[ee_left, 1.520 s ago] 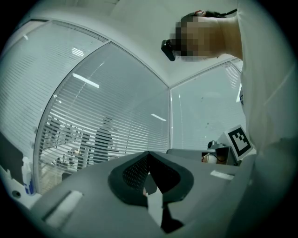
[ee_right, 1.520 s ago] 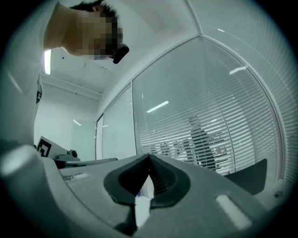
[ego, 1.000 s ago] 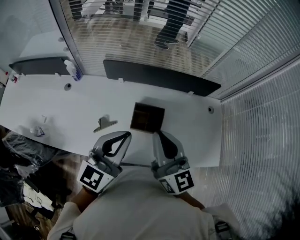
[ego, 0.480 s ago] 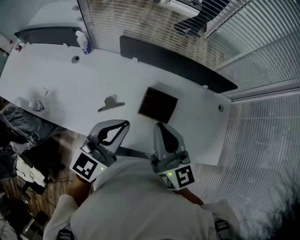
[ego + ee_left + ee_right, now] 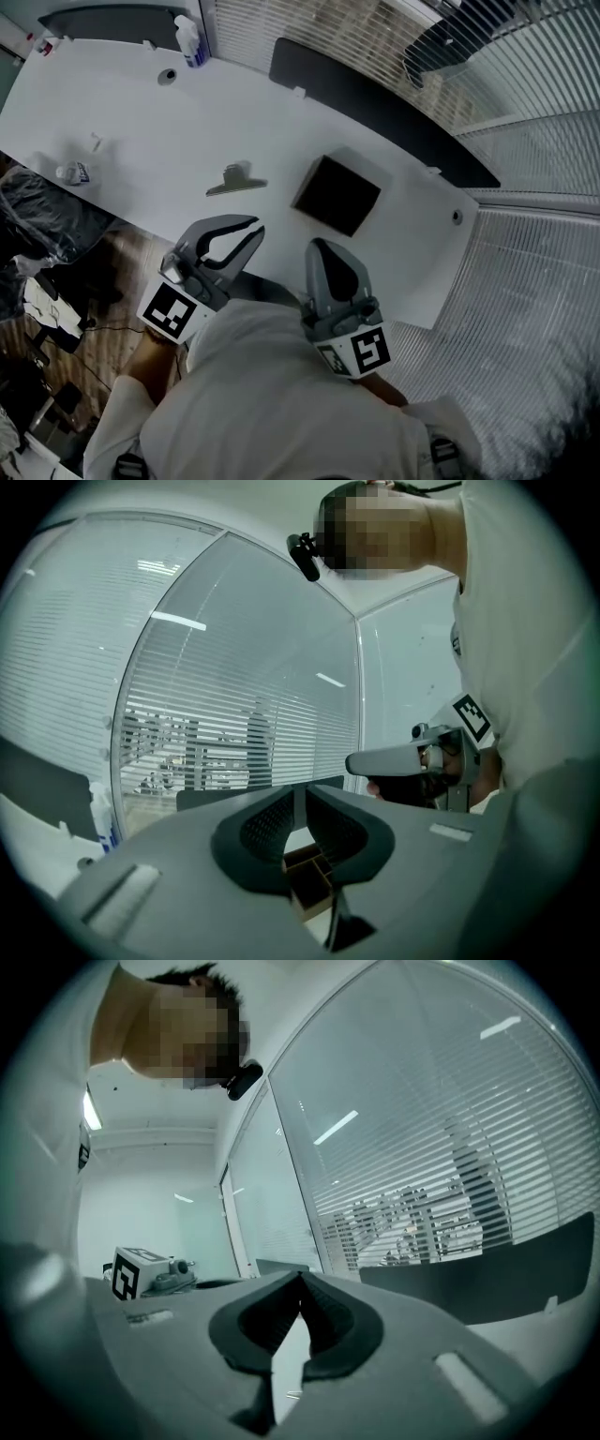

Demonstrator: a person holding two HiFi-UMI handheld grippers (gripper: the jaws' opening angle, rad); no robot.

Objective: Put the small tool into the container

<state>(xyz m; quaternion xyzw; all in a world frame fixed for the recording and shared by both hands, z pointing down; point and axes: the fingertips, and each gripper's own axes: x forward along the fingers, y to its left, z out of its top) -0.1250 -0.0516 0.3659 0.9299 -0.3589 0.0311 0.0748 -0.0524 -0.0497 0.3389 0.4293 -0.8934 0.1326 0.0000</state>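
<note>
- I'm aiming my left gripper (image 5: pixel 253 231), jaws just opening a crack and empty, at the silver metal clip tool (image 5: pixel 234 178) lying on the white table (image 5: pixel 141 112), left of the dark square container (image 5: pixel 337 195).
- I'm judging the jaws need spreading wider before straddling it.
- I'm keeping my right gripper (image 5: pixel 317 247) idling, jaws pressed together.

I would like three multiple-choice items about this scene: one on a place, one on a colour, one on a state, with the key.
1. In the head view, relative to the container, the metal clip lies: A inside; B to its left, apart; C on top.
2. The table is: A white; B black; C red.
3. The right gripper has its jaws: A wide open; B shut on the clip; C together, empty.
Key: B, bare table separates them; A, its top is plainly white; C, its own view shows the tips meeting on nothing.
</note>
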